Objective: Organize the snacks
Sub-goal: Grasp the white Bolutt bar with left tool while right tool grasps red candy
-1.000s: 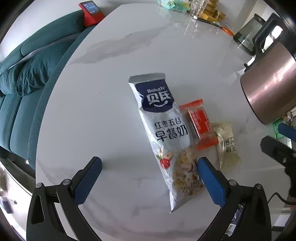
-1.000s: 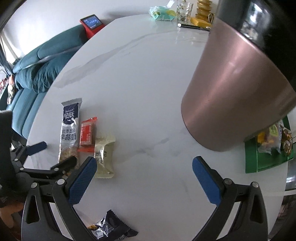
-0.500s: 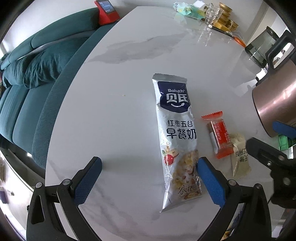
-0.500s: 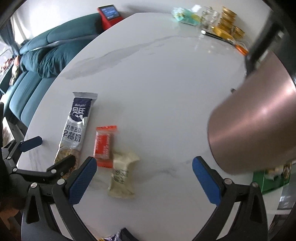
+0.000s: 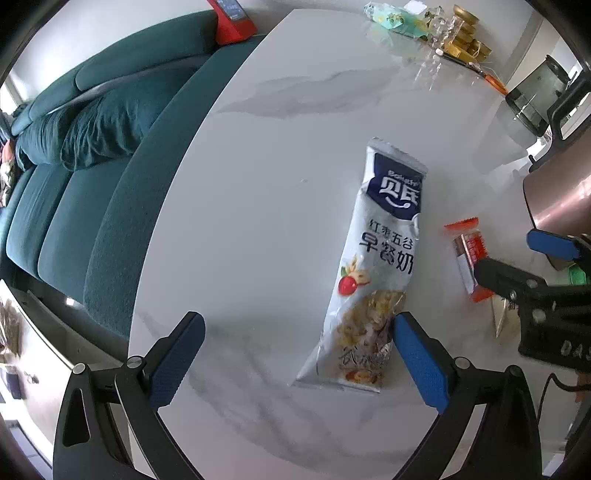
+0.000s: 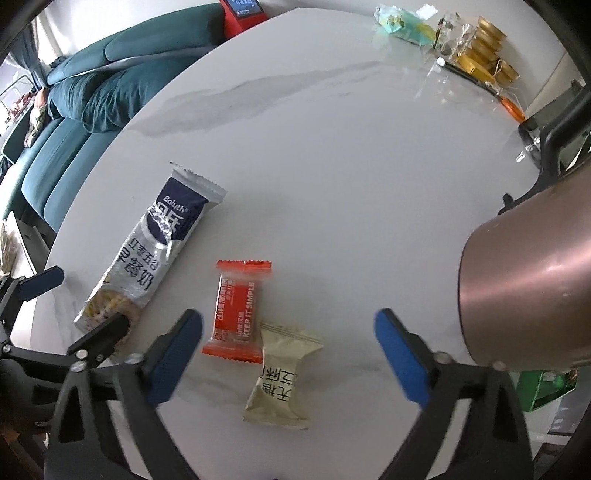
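Observation:
A long silver and navy cereal-milk packet [image 5: 380,254] lies on the white marble table [image 5: 277,147]; it also shows in the right wrist view [image 6: 147,254]. A red-orange snack packet [image 6: 238,310] and a beige packet [image 6: 282,376] lie next to it, touching. My left gripper [image 5: 295,354] is open and empty, its right finger by the long packet's lower end. My right gripper [image 6: 288,354] is open and empty, above the red and beige packets. The red packet [image 5: 469,254] is partly hidden by the right gripper in the left wrist view.
A rose-gold kettle [image 6: 528,280] stands at the right, a green tray [image 6: 543,387] behind it. Gold boxes [image 6: 487,55], a glass and a teal packet [image 6: 402,26] sit at the far edge. A teal sofa [image 5: 92,147] and red device [image 5: 232,18] lie beyond the left edge.
Both grippers have drawn back and shifted left. The right gripper now stands over the red and beige packets; the kettle has slid to the right of both views. Nothing was grasped.

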